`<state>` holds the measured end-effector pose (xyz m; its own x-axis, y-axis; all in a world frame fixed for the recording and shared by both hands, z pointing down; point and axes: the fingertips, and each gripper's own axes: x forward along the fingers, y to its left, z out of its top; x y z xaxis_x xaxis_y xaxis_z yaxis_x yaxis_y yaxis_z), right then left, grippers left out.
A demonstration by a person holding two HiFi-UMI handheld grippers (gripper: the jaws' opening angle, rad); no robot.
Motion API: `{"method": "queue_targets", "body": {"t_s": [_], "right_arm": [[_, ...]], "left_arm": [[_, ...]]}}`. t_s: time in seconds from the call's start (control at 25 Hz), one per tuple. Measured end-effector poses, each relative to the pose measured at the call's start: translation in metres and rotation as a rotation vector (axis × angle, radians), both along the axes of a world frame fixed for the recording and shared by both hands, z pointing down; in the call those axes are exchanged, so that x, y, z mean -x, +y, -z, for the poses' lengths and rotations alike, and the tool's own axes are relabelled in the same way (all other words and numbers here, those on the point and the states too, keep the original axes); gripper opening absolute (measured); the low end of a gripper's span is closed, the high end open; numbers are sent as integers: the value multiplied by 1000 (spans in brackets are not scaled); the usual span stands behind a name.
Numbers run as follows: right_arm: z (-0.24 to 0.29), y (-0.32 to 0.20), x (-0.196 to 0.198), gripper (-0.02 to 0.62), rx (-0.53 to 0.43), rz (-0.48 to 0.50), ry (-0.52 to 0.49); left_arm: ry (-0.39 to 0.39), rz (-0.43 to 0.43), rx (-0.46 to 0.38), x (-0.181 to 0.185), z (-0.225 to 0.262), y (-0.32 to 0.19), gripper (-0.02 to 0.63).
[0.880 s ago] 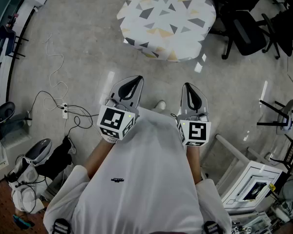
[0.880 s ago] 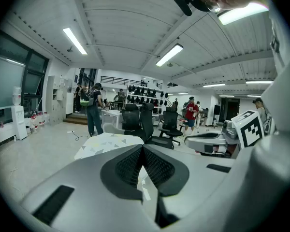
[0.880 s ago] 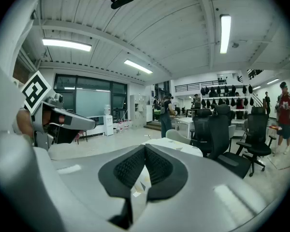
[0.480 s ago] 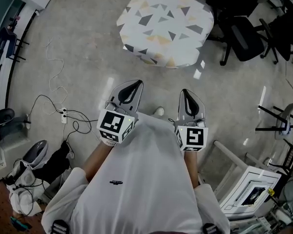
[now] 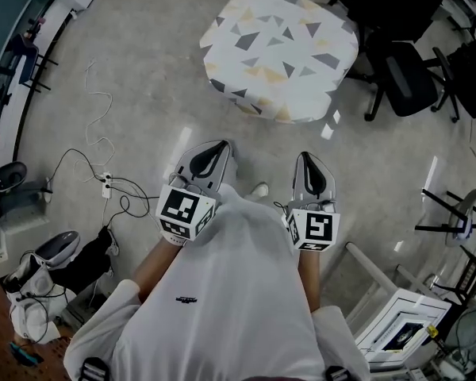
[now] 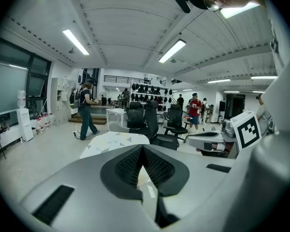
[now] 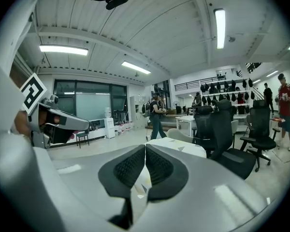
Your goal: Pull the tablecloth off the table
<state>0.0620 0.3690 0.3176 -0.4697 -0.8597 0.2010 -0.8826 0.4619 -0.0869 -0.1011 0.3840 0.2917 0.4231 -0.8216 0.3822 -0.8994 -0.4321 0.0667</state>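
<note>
Held the left gripper point(image 5: 220, 145) and the right gripper point(image 5: 308, 159) side by side, low before a white shirt point(image 5: 238, 292), above bare grey floor point(image 5: 127, 70). Saw both pairs of jaws pressed together tip to tip, with nothing caught between them in either gripper view. Found the tablecloth point(image 5: 282, 50), white with grey and yellow triangles, spread over the whole table and hanging past every edge in sight, so that none of the table top showed. Judged it well apart from both tools, straight ahead across open floor, its near edge facing the closed tips, touched by neither. Spotted the tablecloth point(image 6: 113, 140) again just left of the joined tips of the left gripper point(image 6: 142, 147), and point(image 7: 181, 146) just right of those of the right gripper point(image 7: 145, 145). Noted black office chairs point(image 5: 404, 74) beside the table's right edge, and loose cables point(image 5: 95, 145) on the floor to the left.
</note>
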Motion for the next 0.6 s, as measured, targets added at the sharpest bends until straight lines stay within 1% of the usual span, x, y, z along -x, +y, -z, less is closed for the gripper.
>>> {"method": "queue_targets", "body": {"t_s": [0.16,0.32,0.44,0.6], "right_arm": [[-3,-24,7,12,13,-3,10],[-7,-60,8,12,37,-38,29],[-8,-97,12,15,60,-57,50],[3,-155,29,24,75,-84,76]], "left_arm": [[24,-18,12,0,-6,-31,6],[59,-79,26,-9,-13,-79,6],[86,-112,31,-9,-13,-124,6],[96,-156,58,6,-12,-186,6]]}}
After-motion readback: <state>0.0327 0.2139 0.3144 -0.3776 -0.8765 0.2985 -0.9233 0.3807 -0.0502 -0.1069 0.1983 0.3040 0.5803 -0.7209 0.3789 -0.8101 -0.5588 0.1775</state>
